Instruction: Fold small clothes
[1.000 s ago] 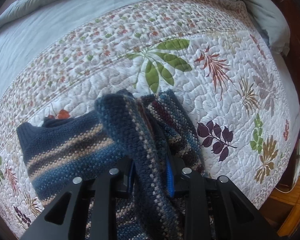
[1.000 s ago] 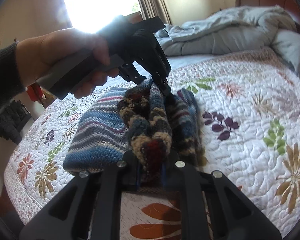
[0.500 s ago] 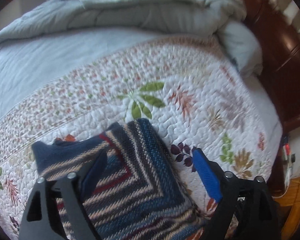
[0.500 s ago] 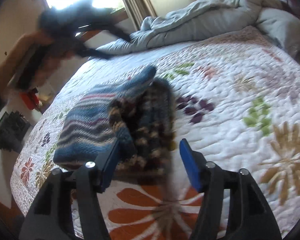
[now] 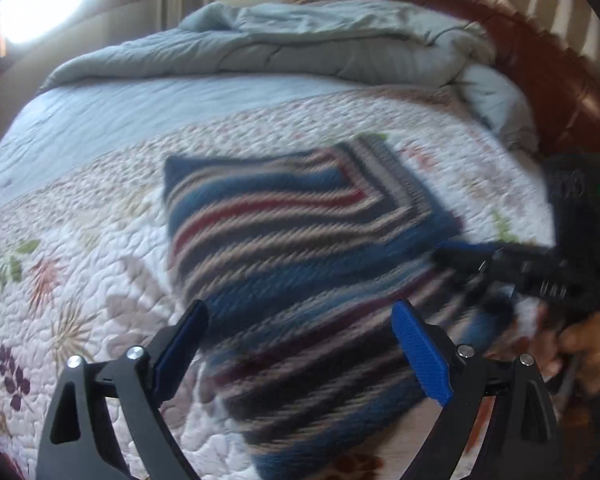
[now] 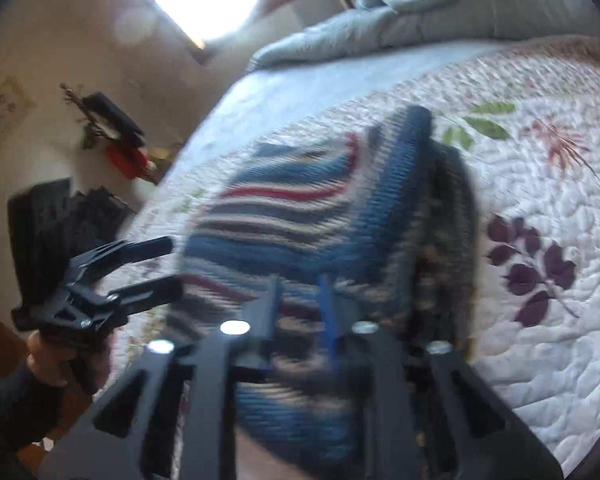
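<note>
Lying folded on a floral quilt, a striped sweater sits beneath the left gripper, jaws just opened wide and empty; the right gripper, jaws just drawn together, pinches the sweater's near edge.

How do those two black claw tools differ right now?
The left gripper has its jaws spread wide, having just opened, with nothing clamped; the right gripper has its jaws drawn together after closing. The left hovers above the striped knit, while the right sits at the knit's near edge. Both are black with blue pads, each held in a hand over the quilt.
</note>
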Demonstrator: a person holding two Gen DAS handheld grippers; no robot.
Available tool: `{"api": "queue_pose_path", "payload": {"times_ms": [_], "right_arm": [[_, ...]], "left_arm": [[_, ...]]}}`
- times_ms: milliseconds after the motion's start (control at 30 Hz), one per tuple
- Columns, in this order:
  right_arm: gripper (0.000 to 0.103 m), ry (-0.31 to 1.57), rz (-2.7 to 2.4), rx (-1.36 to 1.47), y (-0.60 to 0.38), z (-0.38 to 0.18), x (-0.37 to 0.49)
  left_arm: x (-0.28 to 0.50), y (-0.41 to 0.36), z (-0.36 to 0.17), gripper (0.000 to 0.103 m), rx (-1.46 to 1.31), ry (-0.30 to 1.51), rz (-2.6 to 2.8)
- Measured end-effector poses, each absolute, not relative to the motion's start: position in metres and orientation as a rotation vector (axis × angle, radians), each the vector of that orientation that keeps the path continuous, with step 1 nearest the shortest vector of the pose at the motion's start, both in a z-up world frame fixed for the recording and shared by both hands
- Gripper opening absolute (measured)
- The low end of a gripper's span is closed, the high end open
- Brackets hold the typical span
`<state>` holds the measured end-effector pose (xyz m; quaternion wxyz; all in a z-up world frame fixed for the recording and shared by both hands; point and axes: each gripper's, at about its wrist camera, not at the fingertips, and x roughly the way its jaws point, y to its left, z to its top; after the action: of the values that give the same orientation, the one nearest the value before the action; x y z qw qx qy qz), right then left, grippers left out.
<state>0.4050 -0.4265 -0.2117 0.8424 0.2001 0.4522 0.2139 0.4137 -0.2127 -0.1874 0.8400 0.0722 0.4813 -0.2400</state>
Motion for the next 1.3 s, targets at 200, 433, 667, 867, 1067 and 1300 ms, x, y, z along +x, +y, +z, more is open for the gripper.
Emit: {"api": "queue_pose_path", "payload": {"times_ms": [200, 433, 667, 867, 1067, 1300], "right_arm": [[0.009, 0.959, 0.429, 0.524, -0.458, -0.209, 0.397], [0.035, 0.934, 0.553, 0.503, -0.427, -0.183, 0.359], [0.0, 1.068, 0.447, 0.492, -0.453, -0.227, 0.364], [0.03, 0.973, 0.56, 0.574, -0.459, -0.179, 0.407], [0.023, 1.119, 0.572, 0.676, -0.454, -0.224, 0.506], [0.012, 1.129, 0.527, 0.749, -0.513, -0.238, 0.496]], "left_arm": [[0.419, -0.21, -0.213, 0.093, 0.171, 1.071, -0.423], [0.382, -0.186, -0.195, 0.096, -0.021, 1.017, -0.543], [0.385, -0.178, -0.244, 0.096, -0.144, 1.19, -0.598], [0.429, -0.137, -0.209, 0.096, -0.385, 1.12, -0.72], [0.502, -0.133, -0.225, 0.096, -0.521, 1.208, -0.724], [0.533, -0.135, -0.238, 0.096, -0.61, 1.278, -0.795]]}}
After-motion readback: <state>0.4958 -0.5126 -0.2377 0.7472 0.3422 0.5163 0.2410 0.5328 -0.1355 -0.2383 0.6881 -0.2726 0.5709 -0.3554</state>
